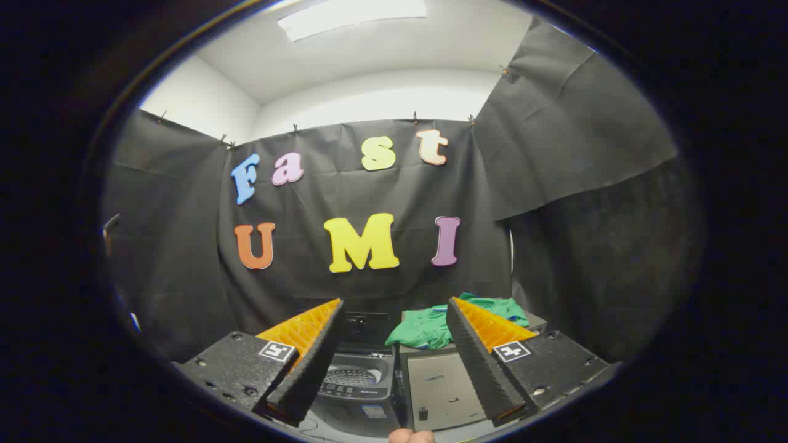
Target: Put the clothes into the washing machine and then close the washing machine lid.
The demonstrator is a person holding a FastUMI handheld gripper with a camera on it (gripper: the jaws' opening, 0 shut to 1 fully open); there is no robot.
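A green piece of clothing lies crumpled on top of a grey cabinet, ahead of my right finger and partly hidden by it. To its left stands the washing machine with its lid up, and the perforated drum shows inside, just past my left finger. My gripper is open, held well back from and above both, with nothing between its fingers.
Black cloth walls close the booth behind and to the right of the machine. The grey cabinet stands tight against the washer's right side. A fingertip of the person shows at the very bottom between the fingers.
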